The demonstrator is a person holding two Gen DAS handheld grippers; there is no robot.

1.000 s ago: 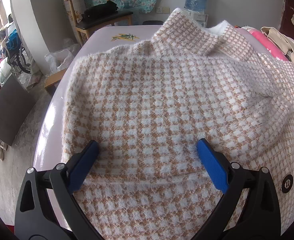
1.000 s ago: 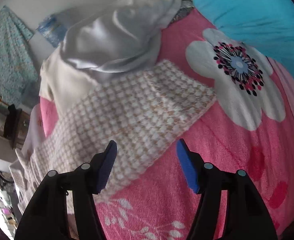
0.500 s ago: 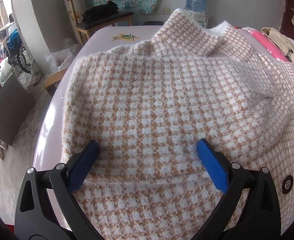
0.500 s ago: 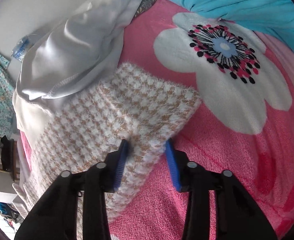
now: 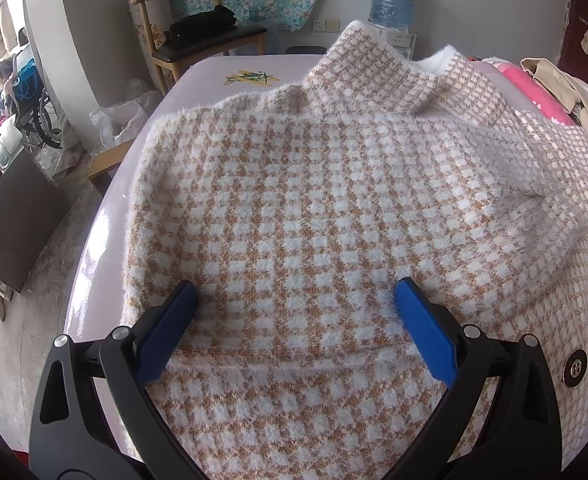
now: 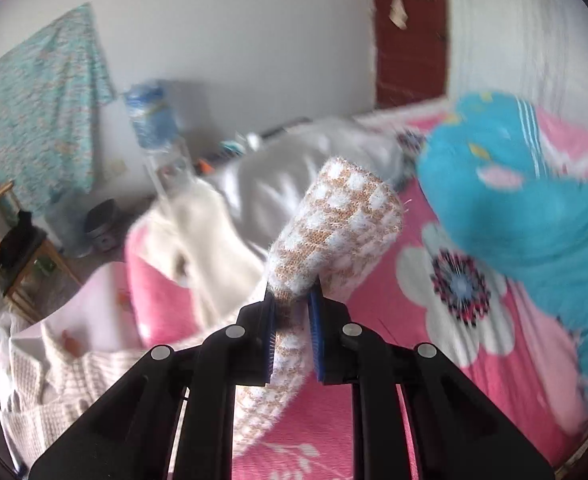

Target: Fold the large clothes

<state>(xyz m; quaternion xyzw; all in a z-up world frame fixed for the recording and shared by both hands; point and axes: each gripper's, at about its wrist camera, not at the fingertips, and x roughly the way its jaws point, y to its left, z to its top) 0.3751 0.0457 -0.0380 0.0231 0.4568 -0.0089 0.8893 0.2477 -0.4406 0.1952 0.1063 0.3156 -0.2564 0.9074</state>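
The right gripper [image 6: 292, 330] is clamping the cuff end of a sleeve [image 6: 333, 236] of the checked sweater [image 5: 313, 216] and lifting it clear of the pink blanket [image 6: 405, 308], the fuzzy knit rising ahead of its closed blue pads while the blurred room suggests the tool is swinging. The left gripper [image 5: 294, 320] is hanging with its jaws wide apart over the sweater's body, which is spreading ahead of and beneath it across a pale table [image 5: 94, 248], collar at the far end; whether its pads are touching the knit cannot be told. The step in hand looks like a sleeve fold. The next move is likely calling for the right gripper to carry the sleeve across the body and release it flat, with the left gripper steadying the fabric against bunching.
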